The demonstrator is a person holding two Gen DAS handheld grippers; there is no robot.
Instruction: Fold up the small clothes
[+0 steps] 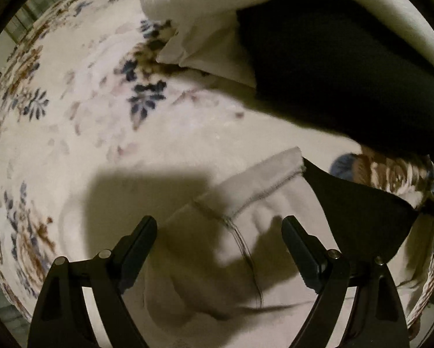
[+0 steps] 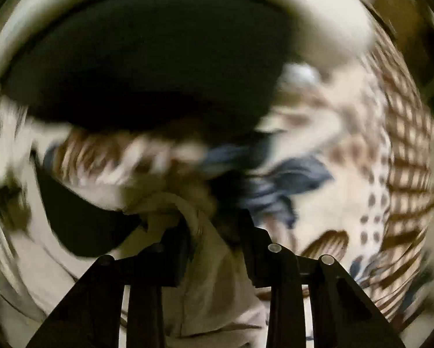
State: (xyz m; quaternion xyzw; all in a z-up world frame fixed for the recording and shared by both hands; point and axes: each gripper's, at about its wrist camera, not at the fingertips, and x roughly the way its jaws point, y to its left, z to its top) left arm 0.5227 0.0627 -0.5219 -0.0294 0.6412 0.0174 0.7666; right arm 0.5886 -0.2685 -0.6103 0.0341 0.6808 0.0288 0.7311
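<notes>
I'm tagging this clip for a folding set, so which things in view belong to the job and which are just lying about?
In the job:
- pale garment
- left hand-held gripper, open above it
- right hand-held gripper, cloth bunched between its jaws

Lying about:
- floral cover
- black cloth
- white cloth

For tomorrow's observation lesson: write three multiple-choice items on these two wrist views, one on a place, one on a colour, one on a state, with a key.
1. Where does the pale garment lie in the left wrist view?
A. under the left gripper
B. on a chair
C. in a basket

2. What colour are the leaf prints on the cream blanket?
A. red and yellow
B. blue and brown
C. green only

3. How is the left gripper?
A. shut on fabric
B. out of view
C. open

Key: 1 A, cloth fills the space below its fingers; 2 B, both colours show; 3 C, fingers wide apart, nothing pinched.
</notes>
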